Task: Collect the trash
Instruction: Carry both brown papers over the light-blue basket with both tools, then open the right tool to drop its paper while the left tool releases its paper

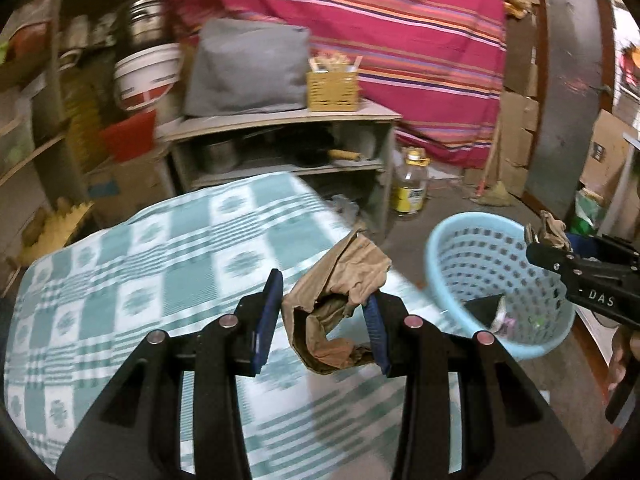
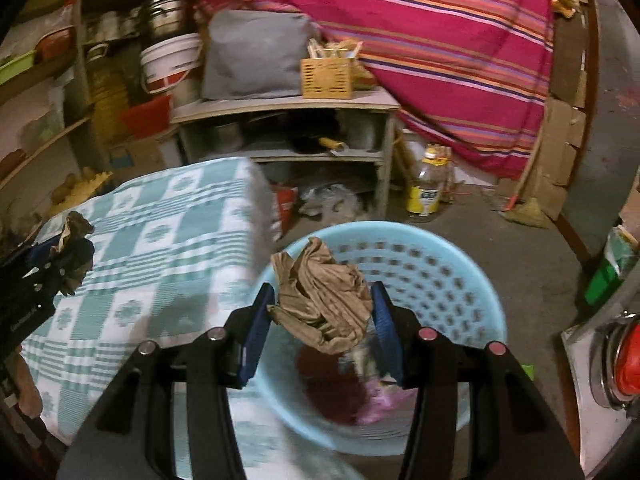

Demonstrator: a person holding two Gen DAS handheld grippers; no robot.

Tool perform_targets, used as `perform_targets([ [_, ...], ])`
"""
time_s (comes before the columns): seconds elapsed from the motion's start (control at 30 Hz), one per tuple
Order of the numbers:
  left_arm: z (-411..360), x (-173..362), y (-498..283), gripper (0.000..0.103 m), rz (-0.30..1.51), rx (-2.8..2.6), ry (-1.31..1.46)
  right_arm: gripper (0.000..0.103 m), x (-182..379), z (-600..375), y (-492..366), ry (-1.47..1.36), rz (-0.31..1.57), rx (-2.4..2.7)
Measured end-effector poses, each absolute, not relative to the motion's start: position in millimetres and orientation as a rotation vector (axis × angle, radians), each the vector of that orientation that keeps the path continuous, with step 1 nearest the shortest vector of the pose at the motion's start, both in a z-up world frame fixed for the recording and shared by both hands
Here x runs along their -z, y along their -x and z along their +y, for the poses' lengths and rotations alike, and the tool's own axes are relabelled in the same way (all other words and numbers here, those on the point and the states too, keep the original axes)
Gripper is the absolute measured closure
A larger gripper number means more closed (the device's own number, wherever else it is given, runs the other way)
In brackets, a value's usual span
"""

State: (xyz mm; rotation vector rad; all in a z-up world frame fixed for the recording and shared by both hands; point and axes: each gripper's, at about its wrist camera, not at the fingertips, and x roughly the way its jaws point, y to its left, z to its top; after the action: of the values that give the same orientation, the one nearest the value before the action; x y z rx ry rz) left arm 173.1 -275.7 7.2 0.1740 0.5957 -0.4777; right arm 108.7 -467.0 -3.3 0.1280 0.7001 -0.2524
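Over the checked cloth [image 1: 120, 280] at left, the left gripper [image 1: 326, 320] pinched a crumpled brown paper [image 1: 336, 292]; rightward, above the blue basket [image 2: 472, 280], the right gripper [image 2: 322, 316] clamped another wad [image 2: 324, 304]. Both looked light and crushable, best gripped mid-bulk.

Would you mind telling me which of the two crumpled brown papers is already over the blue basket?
The paper in the right claw hangs above the basket; the paper in the left claw is above the checked tablecloth.

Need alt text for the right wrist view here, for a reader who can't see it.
The right gripper holds a crumpled brown paper wad above a light blue perforated basket on the floor, with some trash already inside. To the left, a green-and-white checked tablecloth; the left gripper holds another brown scrap.
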Motion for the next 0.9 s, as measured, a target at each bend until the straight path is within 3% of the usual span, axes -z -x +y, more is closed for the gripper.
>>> perform_targets([
  [0.7,-431,15,-182,0.063,0.630,0.666,-0.210,0.054,20,-568,-97,-0.161,0.721,0.333],
  [0.77,-436,15,-182,0.052,0.634,0.679,-0.208,0.054,23,-571,-96,-0.169,0.724,0.336],
  [0.83,-434,13,-181,0.030,0.620,0.676,-0.197,0.054,26,-573,-95,-0.170,0.728,0.341],
  [0.9,-432,10,-179,0.027,0.609,0.677,-0.192,0.054,28,-573,-95,-0.174,0.731,0.344],
])
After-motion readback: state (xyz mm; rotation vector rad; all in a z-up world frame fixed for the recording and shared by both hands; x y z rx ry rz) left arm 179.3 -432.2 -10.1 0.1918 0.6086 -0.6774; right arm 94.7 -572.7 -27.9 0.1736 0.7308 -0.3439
